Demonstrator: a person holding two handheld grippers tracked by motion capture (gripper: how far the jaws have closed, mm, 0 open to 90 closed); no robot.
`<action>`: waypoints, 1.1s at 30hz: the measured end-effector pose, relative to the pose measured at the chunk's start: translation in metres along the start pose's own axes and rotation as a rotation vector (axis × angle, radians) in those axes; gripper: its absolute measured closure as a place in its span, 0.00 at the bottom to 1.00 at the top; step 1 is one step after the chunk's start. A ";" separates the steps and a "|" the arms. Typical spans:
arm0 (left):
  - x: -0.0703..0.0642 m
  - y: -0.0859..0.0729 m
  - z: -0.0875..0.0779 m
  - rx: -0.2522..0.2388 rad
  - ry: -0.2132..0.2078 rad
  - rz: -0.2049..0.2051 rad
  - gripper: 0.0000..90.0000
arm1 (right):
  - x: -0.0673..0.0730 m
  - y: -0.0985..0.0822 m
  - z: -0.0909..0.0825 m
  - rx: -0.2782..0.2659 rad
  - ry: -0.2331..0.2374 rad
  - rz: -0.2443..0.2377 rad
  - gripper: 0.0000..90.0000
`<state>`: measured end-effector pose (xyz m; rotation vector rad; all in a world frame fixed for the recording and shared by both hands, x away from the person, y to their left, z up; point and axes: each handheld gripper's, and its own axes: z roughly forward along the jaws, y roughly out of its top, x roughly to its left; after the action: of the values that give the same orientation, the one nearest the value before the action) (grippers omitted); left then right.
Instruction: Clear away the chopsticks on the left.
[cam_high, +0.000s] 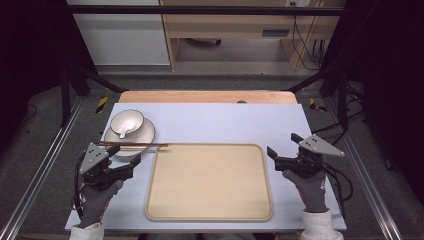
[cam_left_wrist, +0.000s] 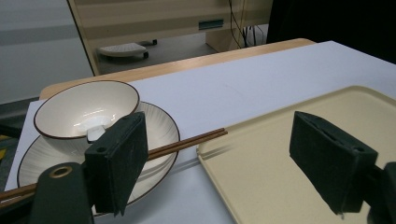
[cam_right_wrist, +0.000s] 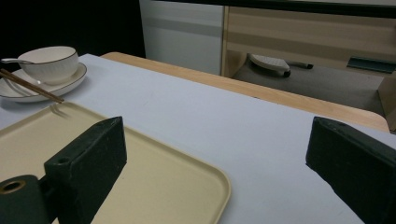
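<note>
Chopsticks (cam_high: 134, 145) lying left-right across plate (cam_high: 146, 134), tips resting on tray (cam_high: 209, 182) corner, bowl (cam_high: 127, 121) holding probably a spoon (cam_high: 123, 132), upper left, left gripper (cam_high: 134, 161) and right gripper (cam_high: 282, 146) both gaping wide.

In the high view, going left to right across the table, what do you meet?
Left tongs → bowl on its plate, chopsticks lying across the plate → beige tray → right tongs.
</note>
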<state>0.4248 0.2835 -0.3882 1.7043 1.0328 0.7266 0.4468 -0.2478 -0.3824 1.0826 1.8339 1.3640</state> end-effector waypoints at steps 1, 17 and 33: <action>0.000 0.000 0.002 0.003 -0.003 0.002 0.21 | 0.000 0.000 0.000 0.003 0.003 0.003 0.06; 0.019 -0.005 0.030 0.127 -0.039 0.095 0.22 | 0.010 0.000 0.004 0.026 0.015 -0.019 0.06; 0.058 -0.020 0.045 0.242 0.005 0.118 0.26 | 0.014 0.001 0.009 0.046 0.023 -0.035 0.06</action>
<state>0.4829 0.3187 -0.4221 1.9856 1.0649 0.7035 0.4476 -0.2308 -0.3836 1.0576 1.9000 1.3256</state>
